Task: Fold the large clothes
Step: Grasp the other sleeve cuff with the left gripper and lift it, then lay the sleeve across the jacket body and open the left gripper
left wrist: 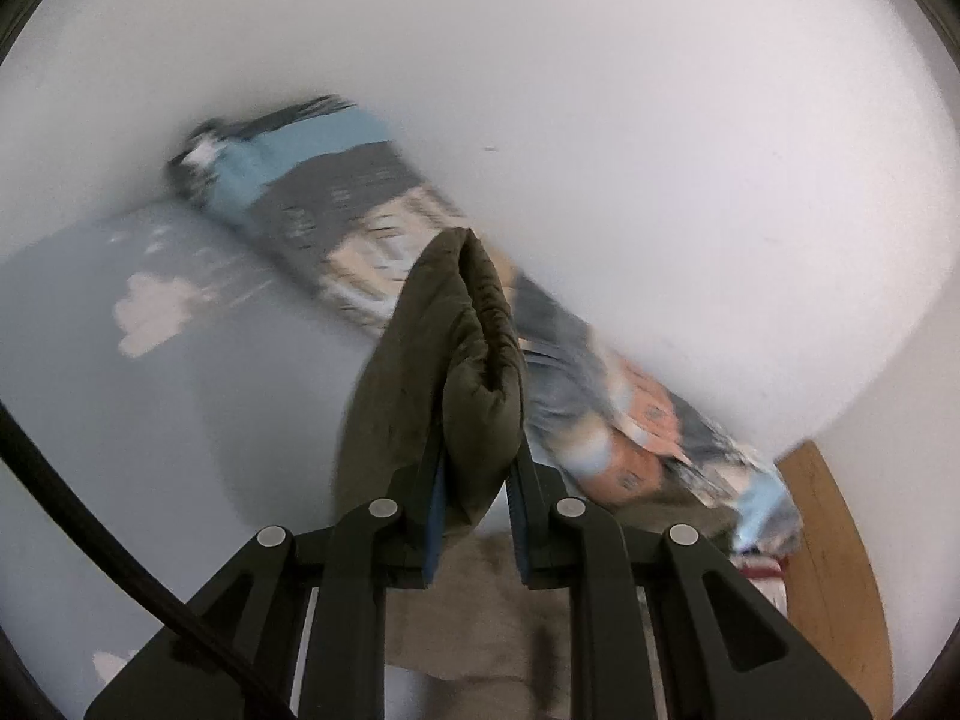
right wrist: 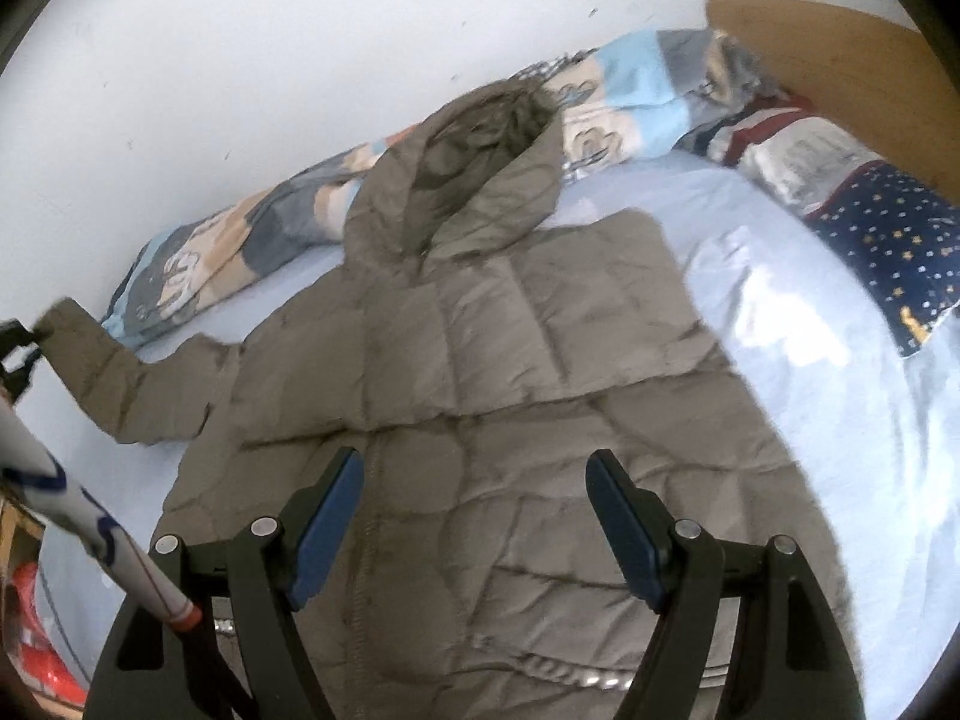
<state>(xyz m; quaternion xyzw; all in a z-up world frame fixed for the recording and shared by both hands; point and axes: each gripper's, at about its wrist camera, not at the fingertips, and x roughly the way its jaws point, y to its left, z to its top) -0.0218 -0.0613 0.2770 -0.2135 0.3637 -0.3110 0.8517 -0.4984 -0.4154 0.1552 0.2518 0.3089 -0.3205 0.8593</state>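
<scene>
Two grippers: left gripper (left wrist: 474, 414) jaws pinch the jacket (right wrist: 480, 372) sleeve, apparently; right gripper (right wrist: 474, 516) jaws gape.

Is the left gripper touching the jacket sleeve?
Touching. The left wrist view shows the left gripper shut on the olive sleeve cuff, pinched between both pads.

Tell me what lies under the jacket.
The jacket lies on a light blue bedsheet, visible around it. Its hood overlaps the patterned blanket. Anything beneath its body is covered.

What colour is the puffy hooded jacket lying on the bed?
Olive-khaki, a drab grey-green, on the quilted hooded jacket; the right wrist view shows it best.
</scene>
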